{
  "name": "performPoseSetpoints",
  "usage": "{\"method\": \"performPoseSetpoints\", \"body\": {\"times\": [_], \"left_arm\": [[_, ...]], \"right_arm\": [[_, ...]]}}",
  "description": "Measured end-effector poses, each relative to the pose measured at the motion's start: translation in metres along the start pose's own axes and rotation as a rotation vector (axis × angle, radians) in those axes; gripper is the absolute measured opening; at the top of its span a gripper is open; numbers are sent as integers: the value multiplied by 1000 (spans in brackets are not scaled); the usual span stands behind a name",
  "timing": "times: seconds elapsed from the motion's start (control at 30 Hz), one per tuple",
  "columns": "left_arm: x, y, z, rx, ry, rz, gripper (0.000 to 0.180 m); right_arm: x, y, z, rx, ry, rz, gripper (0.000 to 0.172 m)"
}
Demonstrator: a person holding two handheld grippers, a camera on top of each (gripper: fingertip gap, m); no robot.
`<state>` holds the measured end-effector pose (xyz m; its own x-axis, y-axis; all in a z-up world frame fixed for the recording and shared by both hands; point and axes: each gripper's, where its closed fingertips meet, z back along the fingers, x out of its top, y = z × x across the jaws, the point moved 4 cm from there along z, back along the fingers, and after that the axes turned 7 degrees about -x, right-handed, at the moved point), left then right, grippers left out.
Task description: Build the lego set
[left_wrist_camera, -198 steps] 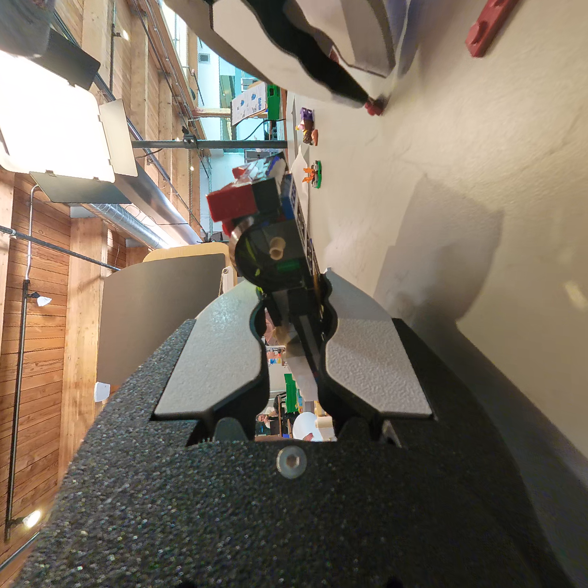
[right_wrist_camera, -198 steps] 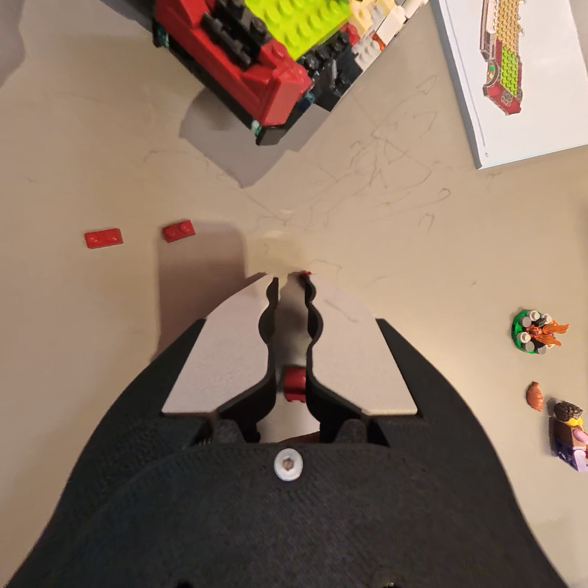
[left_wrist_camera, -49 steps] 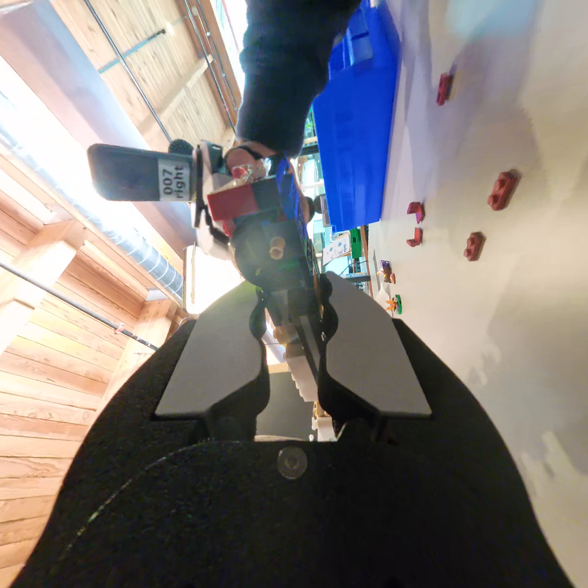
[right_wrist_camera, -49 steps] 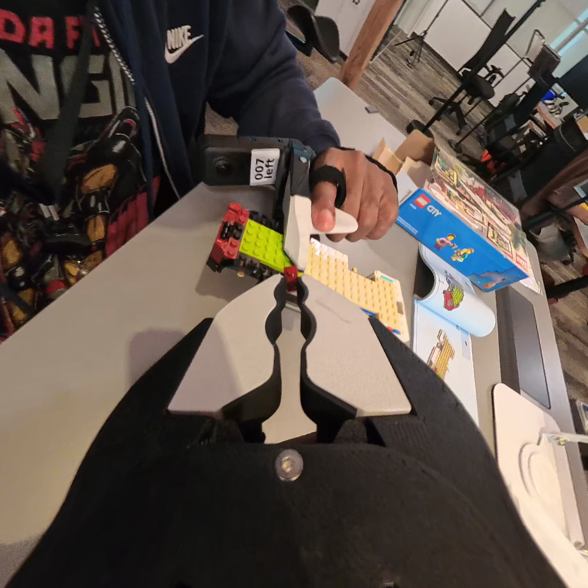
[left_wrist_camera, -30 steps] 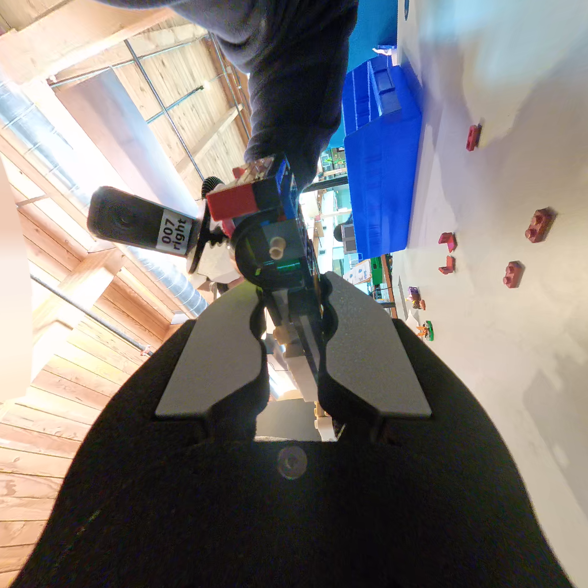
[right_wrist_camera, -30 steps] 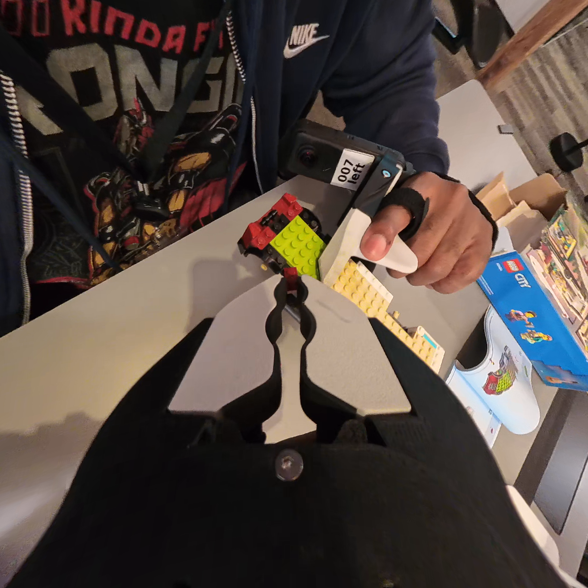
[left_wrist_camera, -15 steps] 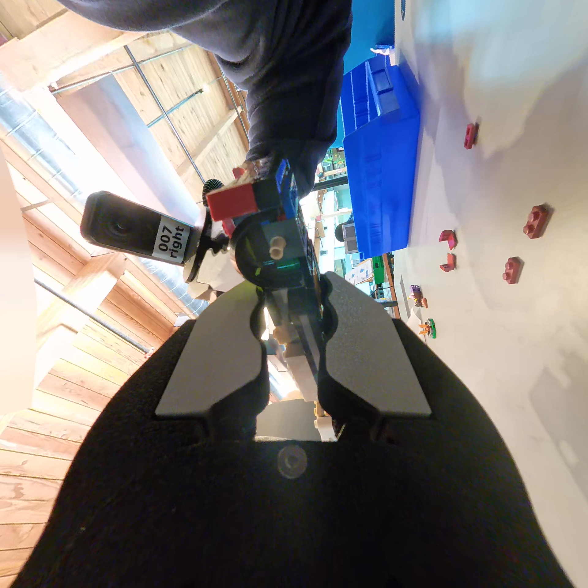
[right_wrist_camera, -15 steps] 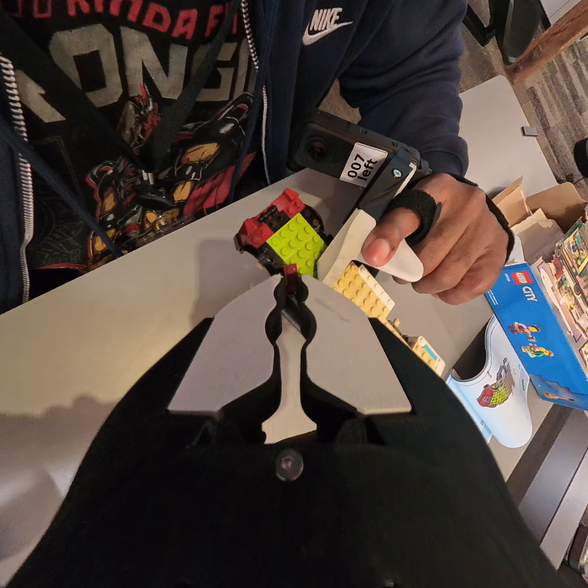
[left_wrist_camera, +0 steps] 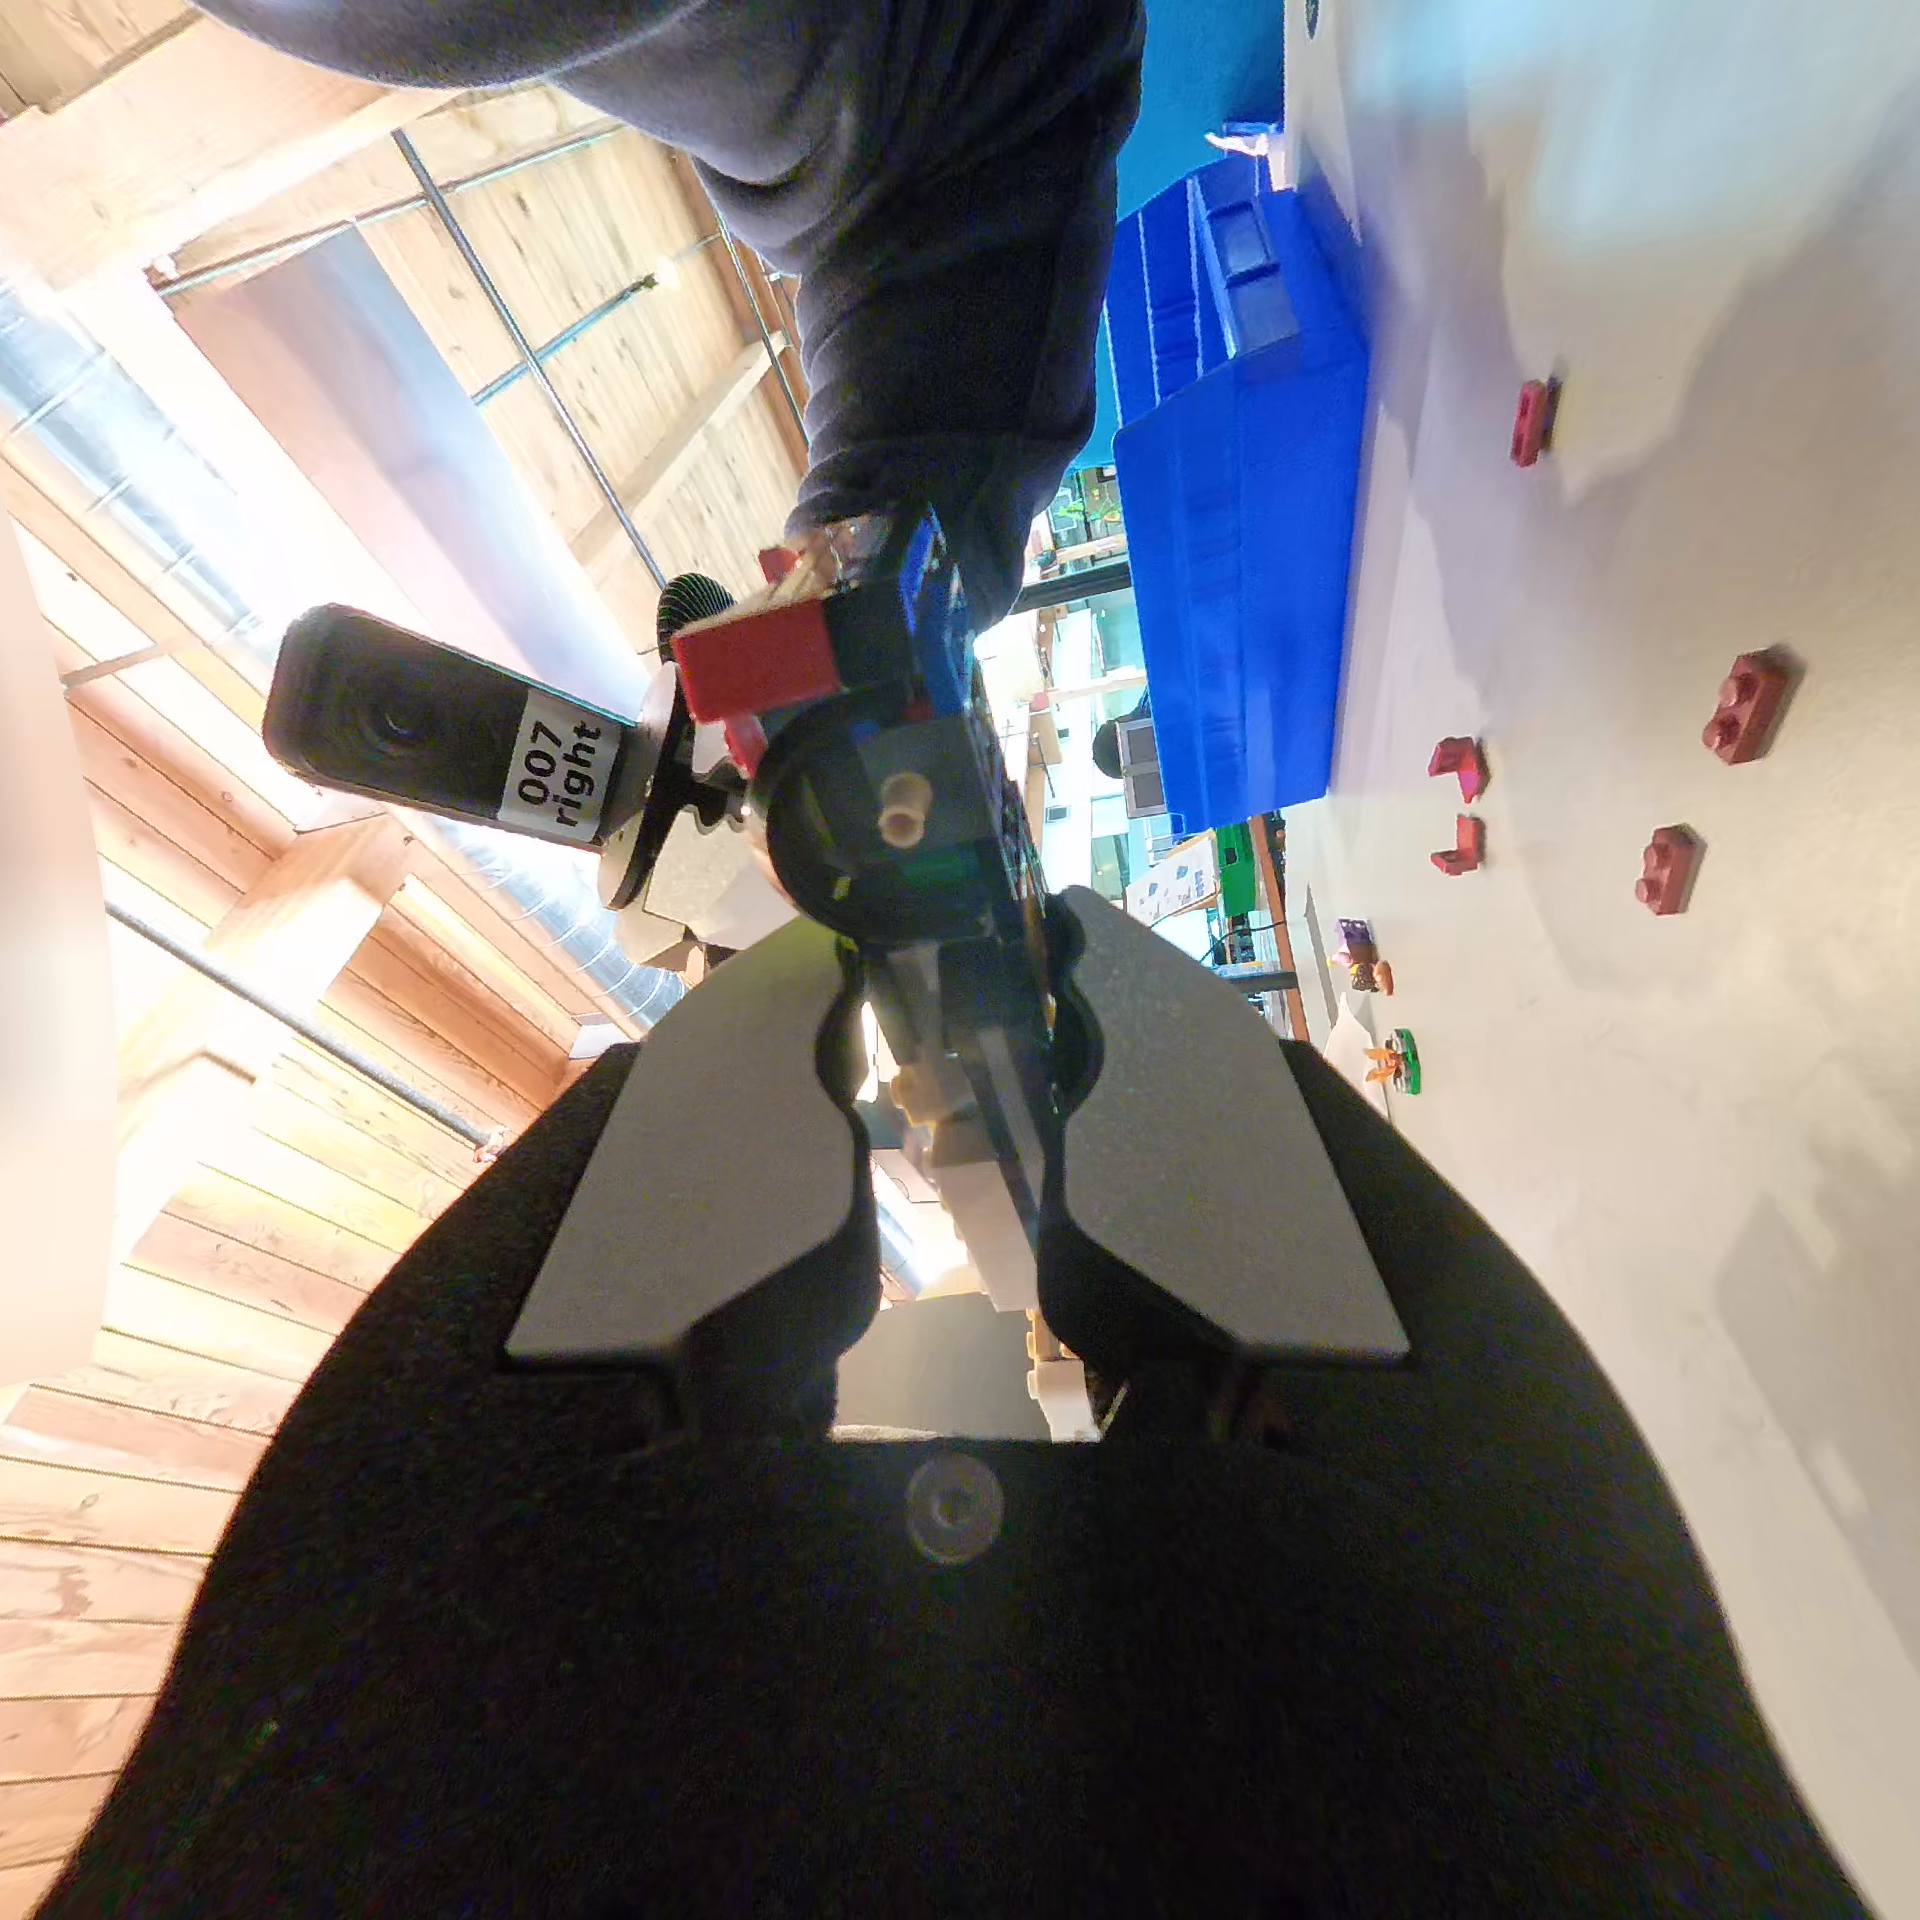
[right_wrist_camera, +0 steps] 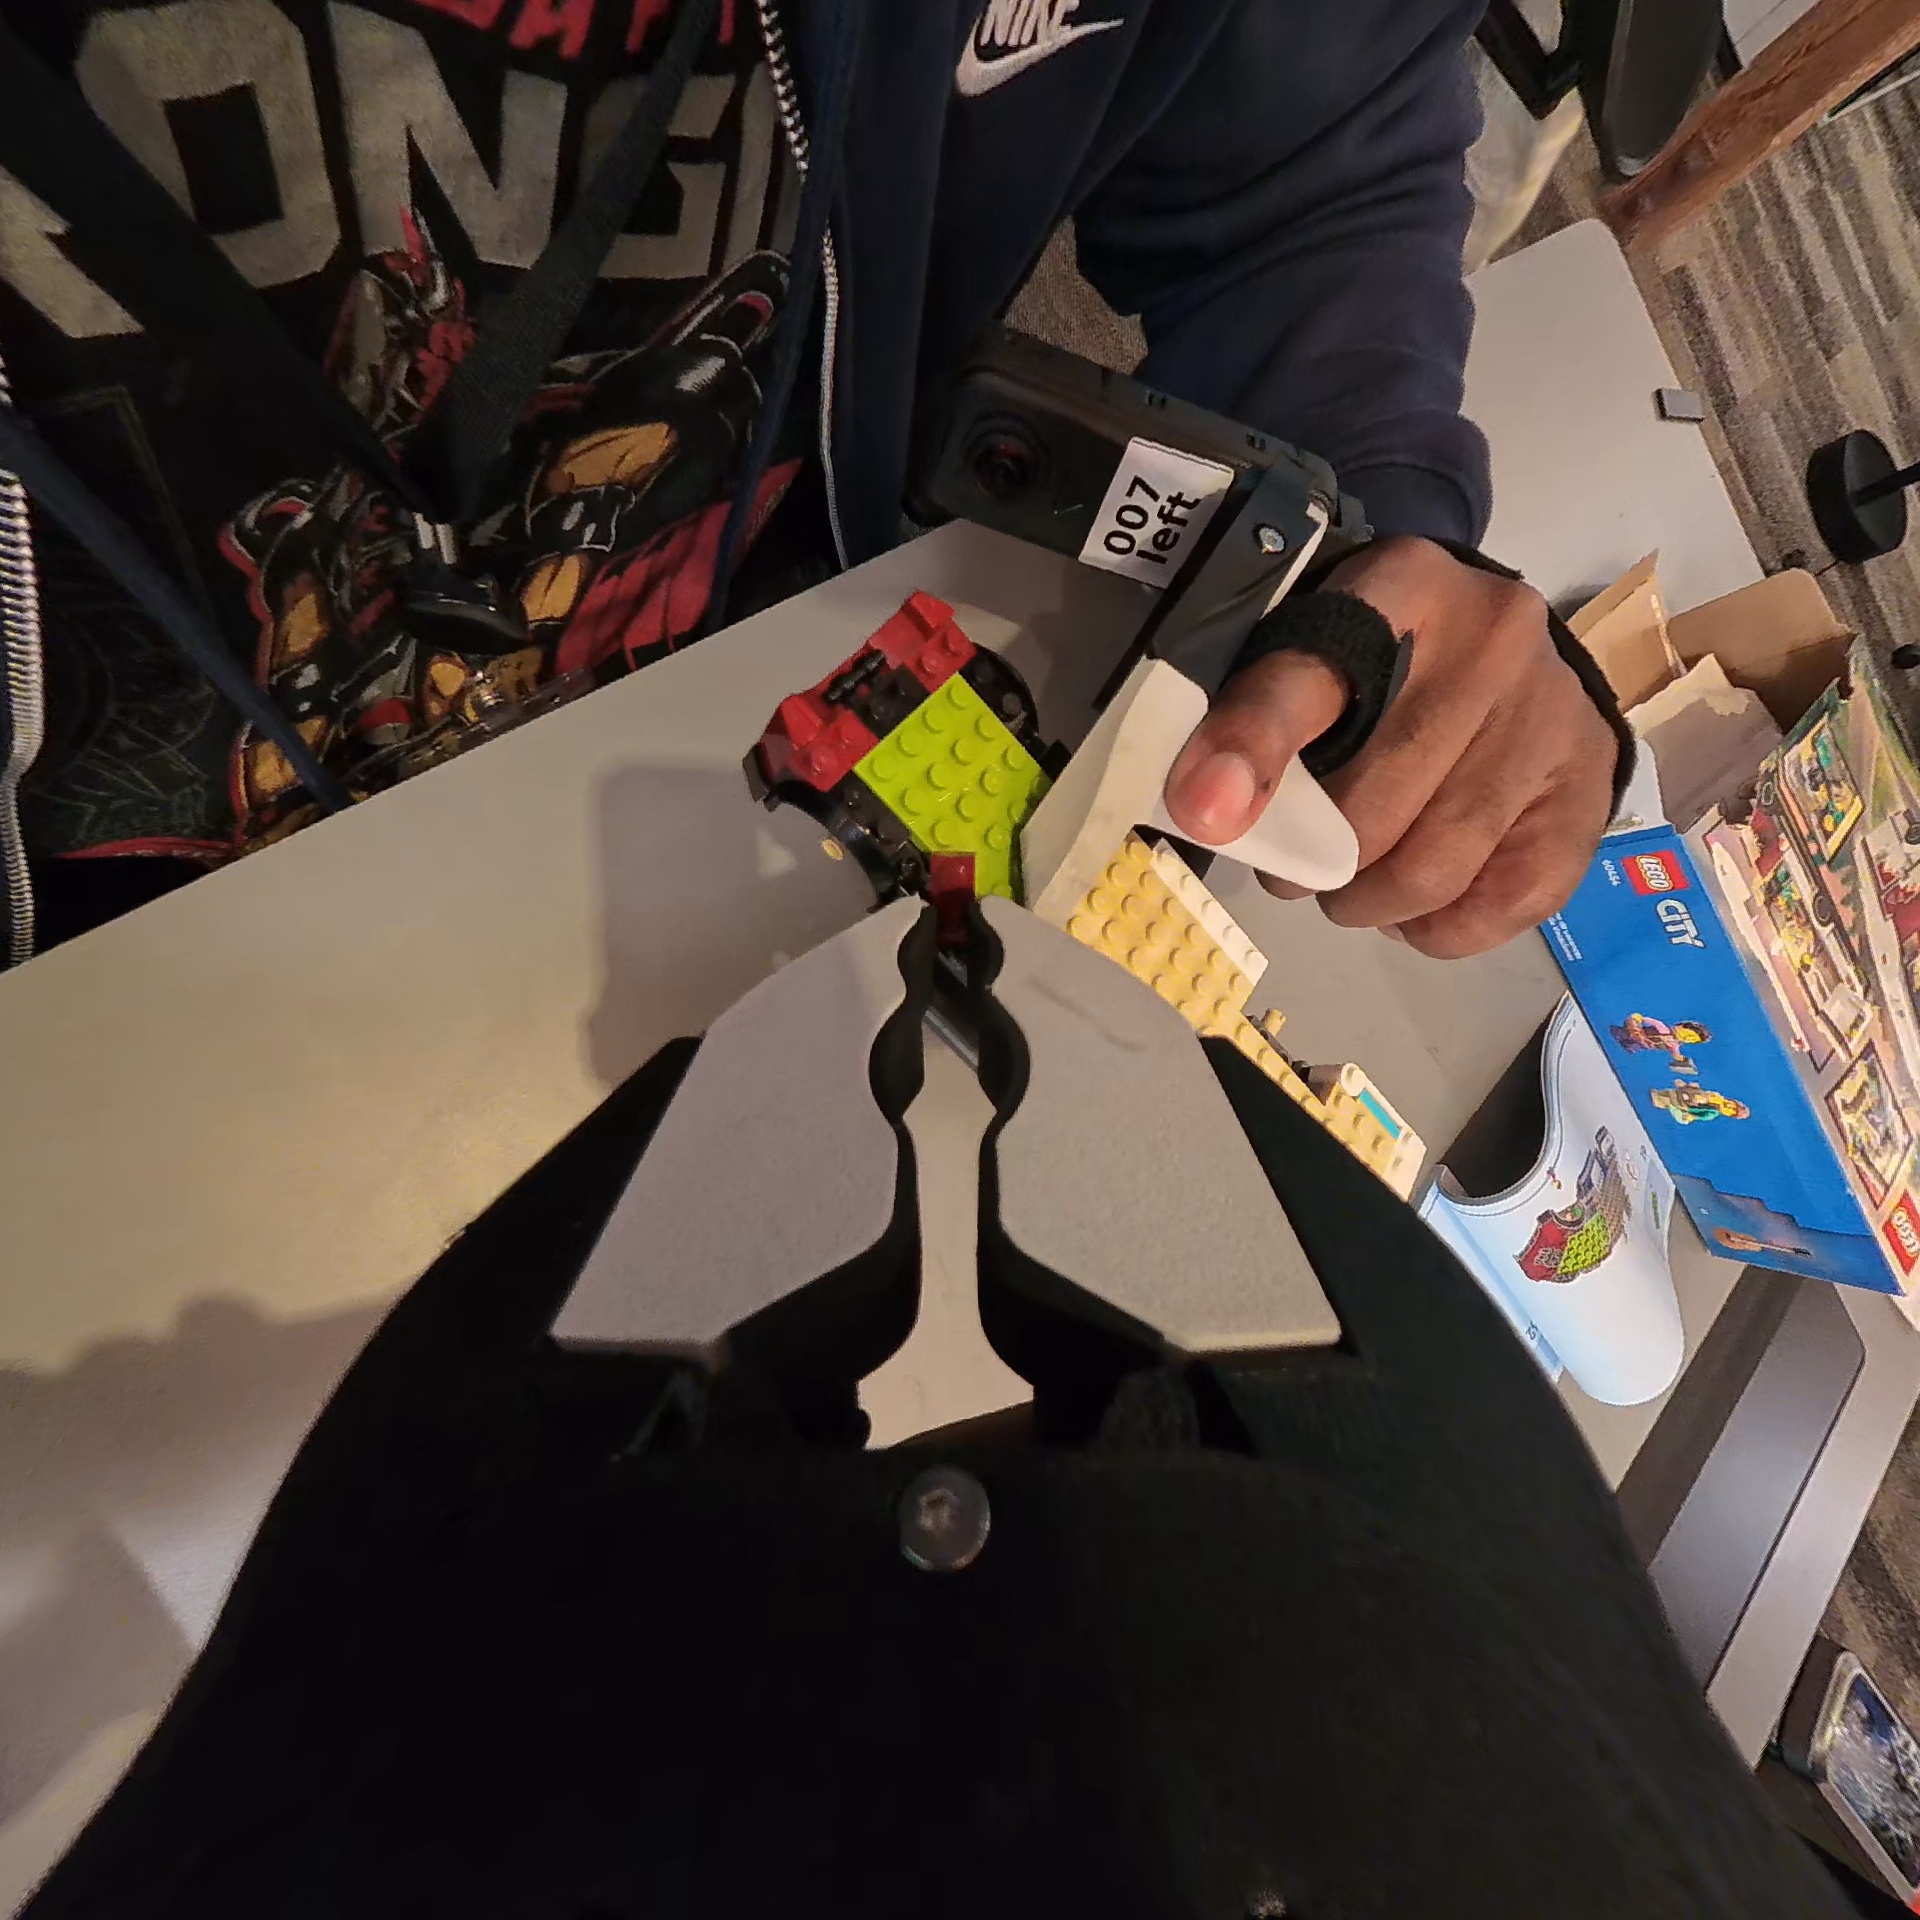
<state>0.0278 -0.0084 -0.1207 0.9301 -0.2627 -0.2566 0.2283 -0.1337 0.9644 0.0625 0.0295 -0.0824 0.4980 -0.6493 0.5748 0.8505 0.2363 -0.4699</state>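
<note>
Since half second ago: little change; right gripper [right_wrist_camera: 951,914] edged closer to brick model [right_wrist_camera: 940,774].
Right gripper: jaws clamped on small red brick [right_wrist_camera: 952,878], frame centre, brick touching model's green plate.
Left gripper [left_wrist_camera: 951,971]: jaws clamped across model's dark body, lifted off grey table [right_wrist_camera: 312,1039].
Right of frame: booklet [right_wrist_camera: 1558,1247], blue box [right_wrist_camera: 1704,1039].
Upper frame: person's hand [right_wrist_camera: 1455,769].
Left wrist view, right side: loose red bricks [left_wrist_camera: 1668,868] on table.

Left claw [left_wrist_camera: 951,971] clamped on held load; right claw [right_wrist_camera: 951,914] nearly closed, pinching.
</note>
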Motion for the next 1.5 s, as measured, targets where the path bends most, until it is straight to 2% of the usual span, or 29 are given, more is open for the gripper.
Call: {"method": "performPoseSetpoints", "body": {"times": [0.47,0.9,1.03,1.17,1.33,1.5], "left_arm": [[-1,0,-2,-1,10,-12,32],[-6,4,0,12,31,-12,32],[-7,4,-2,16,41,-12,32],[-10,3,1,20,60,-11,32],[-11,0,4,12,63,9,32],[-14,-6,4,-13,77,10,31]], "right_arm": [[3,-2,0,47,50,73,4],[1,-6,3,-22,77,75,10],[-1,-10,10,-98,77,43,11],[-1,-5,21,-273,31,-26,11],[-13,16,13,-463,6,-38,13],[-28,24,3,-561,41,-1,18]]}}
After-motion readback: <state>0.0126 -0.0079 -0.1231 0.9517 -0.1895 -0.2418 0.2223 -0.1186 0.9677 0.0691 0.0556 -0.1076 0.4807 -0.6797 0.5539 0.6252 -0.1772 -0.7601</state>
